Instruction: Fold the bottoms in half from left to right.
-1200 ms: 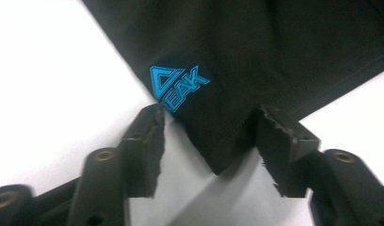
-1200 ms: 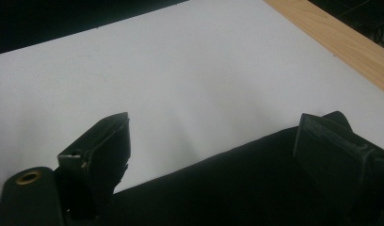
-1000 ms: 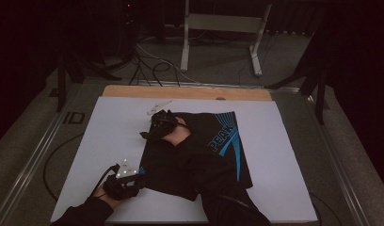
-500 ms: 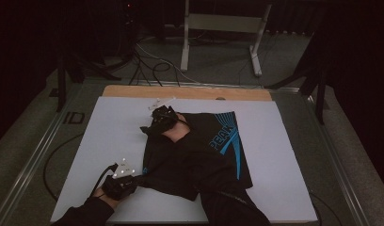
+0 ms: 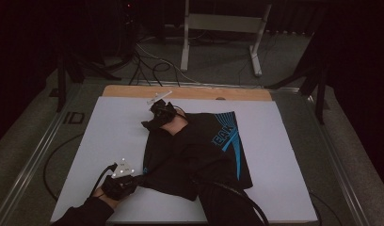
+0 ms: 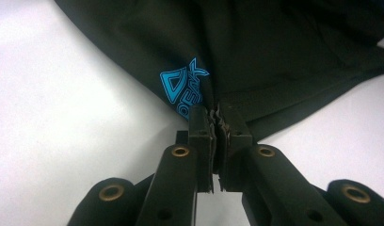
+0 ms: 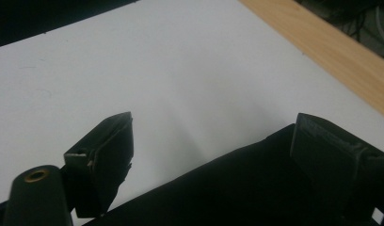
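The black cloth garment with blue print [image 5: 199,150] looks matt and softly creased. The white tabletop sheet [image 5: 110,136] is smooth, matt; its far wooden edge strip [image 5: 204,93] shows bare.

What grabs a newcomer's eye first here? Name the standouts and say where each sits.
First, the black garment with bright blue lettering, spread mid-table on the white board. Next, the left gripper at the garment's near-left corner, jaws shut on the fabric edge beside a blue logo. Then the right gripper at the garment's far-left corner, jaws wide open over the cloth's edge.
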`<state>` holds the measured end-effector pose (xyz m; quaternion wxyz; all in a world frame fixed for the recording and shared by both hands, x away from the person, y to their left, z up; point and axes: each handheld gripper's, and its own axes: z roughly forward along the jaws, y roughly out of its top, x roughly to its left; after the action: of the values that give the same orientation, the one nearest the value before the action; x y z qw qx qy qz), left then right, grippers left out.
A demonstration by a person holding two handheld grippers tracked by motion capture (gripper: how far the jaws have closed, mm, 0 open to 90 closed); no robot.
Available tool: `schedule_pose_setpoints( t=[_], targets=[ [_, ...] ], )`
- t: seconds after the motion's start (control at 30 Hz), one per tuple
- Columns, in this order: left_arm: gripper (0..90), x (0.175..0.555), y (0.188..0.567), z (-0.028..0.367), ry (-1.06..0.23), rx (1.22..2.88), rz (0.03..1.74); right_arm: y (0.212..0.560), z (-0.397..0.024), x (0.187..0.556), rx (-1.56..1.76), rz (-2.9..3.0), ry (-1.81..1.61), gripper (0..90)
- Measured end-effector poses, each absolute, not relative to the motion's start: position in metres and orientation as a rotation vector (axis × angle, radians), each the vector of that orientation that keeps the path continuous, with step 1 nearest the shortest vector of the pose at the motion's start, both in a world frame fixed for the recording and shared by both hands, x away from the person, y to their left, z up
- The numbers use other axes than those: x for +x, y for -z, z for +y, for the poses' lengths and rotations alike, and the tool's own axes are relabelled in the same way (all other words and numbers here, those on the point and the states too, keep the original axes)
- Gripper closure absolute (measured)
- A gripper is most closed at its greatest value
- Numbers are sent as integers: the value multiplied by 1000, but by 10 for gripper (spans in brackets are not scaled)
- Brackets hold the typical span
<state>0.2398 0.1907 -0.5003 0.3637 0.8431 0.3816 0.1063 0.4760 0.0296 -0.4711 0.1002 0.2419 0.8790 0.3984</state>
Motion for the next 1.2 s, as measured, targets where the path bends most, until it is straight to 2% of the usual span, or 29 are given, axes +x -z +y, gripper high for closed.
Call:
schedule_pose_setpoints(
  t=[0.27, 0.3, 0.37, 0.6, 1.1, 1.2],
  targets=[
    [858, 239, 499, 191, -284, 2155, 975, 486, 35, 483, 856, 2551, -1162, 155],
    [858, 239, 499, 191, -283, 2157, 971, 489, 36, 484, 875, 2534, -1148, 199],
    [858, 239, 499, 191, -283, 2157, 971, 490, 37, 484, 905, 2517, -1133, 199],
    [857, 239, 499, 192, -276, 2149, 978, 500, 43, 489, 1003, 2468, -1034, 341],
    [857, 239, 499, 191, -267, 2162, 966, 520, 53, 491, 1055, 2473, -877, 479],
    [858, 239, 498, 191, -260, 2162, 965, 518, 53, 492, 1051, 2475, -865, 564]
  ],
)
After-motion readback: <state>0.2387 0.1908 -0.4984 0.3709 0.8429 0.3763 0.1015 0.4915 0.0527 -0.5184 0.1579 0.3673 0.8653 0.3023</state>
